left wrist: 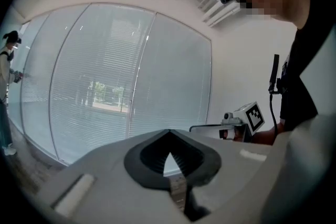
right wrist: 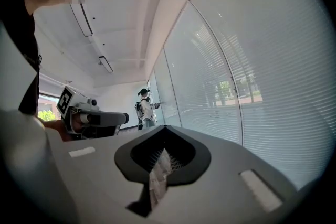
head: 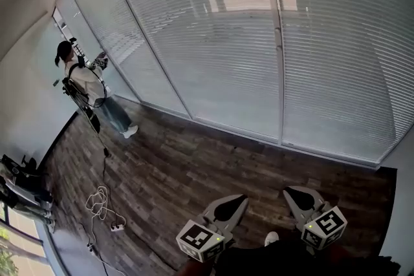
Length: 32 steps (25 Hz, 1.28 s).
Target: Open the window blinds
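Note:
The window blinds point(head: 246, 42) hang down over the whole glass wall ahead, their slats near flat, with trees and ground showing faintly through. They fill the left gripper view point(left wrist: 105, 92) and the right side of the right gripper view point(right wrist: 252, 81). My left gripper point(head: 242, 200) and right gripper point(head: 289, 191) are held low, side by side over the wooden floor, well short of the blinds. Both are shut with nothing between the jaws, as each gripper's own view shows for the left gripper point(left wrist: 169, 134) and the right gripper point(right wrist: 165, 128).
Another person point(head: 87, 84) stands at the blinds far to the left. A white cable with a power strip point(head: 100, 207) lies on the dark wood floor point(head: 194, 165). Dark equipment point(head: 19, 187) sits at the left wall. A vertical mullion point(head: 277, 42) divides the panes.

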Tool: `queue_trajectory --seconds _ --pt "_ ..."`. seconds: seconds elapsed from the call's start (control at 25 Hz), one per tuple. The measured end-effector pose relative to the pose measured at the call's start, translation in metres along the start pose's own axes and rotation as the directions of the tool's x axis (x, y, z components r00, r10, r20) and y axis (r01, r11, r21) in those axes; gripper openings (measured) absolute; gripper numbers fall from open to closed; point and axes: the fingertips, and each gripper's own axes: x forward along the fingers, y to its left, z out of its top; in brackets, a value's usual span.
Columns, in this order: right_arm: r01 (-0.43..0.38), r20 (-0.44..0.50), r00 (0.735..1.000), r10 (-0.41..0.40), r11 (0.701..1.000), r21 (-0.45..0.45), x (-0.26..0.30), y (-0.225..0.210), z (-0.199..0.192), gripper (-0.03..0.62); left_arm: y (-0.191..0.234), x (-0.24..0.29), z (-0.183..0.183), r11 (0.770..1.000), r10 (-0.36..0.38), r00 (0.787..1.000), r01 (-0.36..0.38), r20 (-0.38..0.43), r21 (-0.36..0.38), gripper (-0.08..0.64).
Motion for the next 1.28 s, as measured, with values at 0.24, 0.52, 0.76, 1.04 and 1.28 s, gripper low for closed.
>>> queue_trajectory --seconds 0.24,0.52,0.76,1.04,1.28 --pt "0.017 -0.006 1.000 -0.017 0.999 0.044 -0.004 -0.033 -0.001 0.026 0.001 0.028 0.004 1.000 -0.005 1.000 0.005 -0.028 -0.007 0.000" --pt "0.031 -0.006 1.000 -0.030 0.997 0.076 0.009 -0.045 0.003 0.026 0.019 0.041 0.009 1.000 -0.009 0.998 0.008 -0.059 -0.018 0.000" --pt "0.052 0.006 0.999 -0.053 0.997 0.056 0.012 -0.045 -0.002 0.026 0.023 0.037 0.001 0.999 -0.010 0.997 0.006 -0.079 -0.044 0.000" --pt "0.064 -0.025 0.998 -0.063 0.996 0.055 0.024 -0.057 0.009 0.026 0.043 0.043 0.006 0.997 0.004 0.997 -0.010 -0.083 -0.073 0.000" --pt "0.073 -0.091 0.994 -0.066 0.994 0.077 0.054 -0.055 -0.005 0.026 0.073 0.040 -0.006 0.992 -0.003 0.996 -0.008 -0.092 -0.123 0.000"
